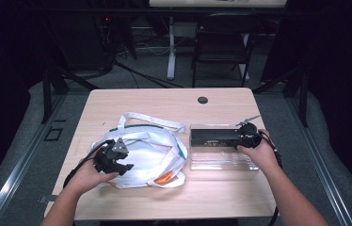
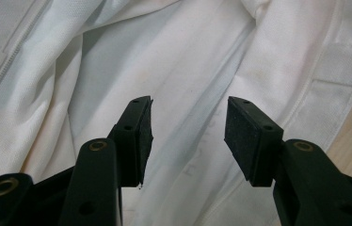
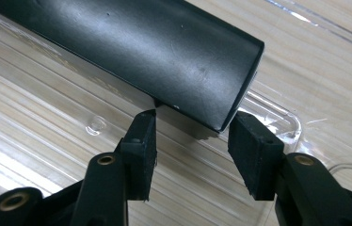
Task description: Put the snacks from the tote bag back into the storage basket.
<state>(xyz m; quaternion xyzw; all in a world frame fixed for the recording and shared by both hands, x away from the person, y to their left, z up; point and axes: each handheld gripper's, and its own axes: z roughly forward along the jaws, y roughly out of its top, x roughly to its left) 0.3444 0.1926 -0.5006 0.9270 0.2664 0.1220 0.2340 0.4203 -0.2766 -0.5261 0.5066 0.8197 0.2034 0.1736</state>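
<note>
Dark floor, a folding chair and desk legs sit behind the light wooden table (image 1: 164, 101), which has a small round black grommet near its far edge. Taking the clear ribbed plastic tray (image 1: 221, 161) on the table as the landmark, a long matte black rectangular box (image 1: 214, 136) lies along the tray's far side. The right gripper (image 1: 248, 136) is at the box's right end, at the tray's far right corner. In the right gripper view its jaws stand partly spread, one on either side of the box's end (image 3: 164, 52); the right pad (image 3: 247, 141) sits close against the box's lower corner, while a gap shows between the left pad and the box, so the box is not pinched. To the left of the tray, just beside it, lies a crumpled white fabric tote bag (image 1: 148, 155) with green trim and long white straps, something orange showing at its near edge. The left gripper (image 1: 117, 157) rests over the bag's left part, farthest from the tray. Its jaws are held apart above the white cloth (image 2: 188, 84), with nothing gripped between the pads.
</note>
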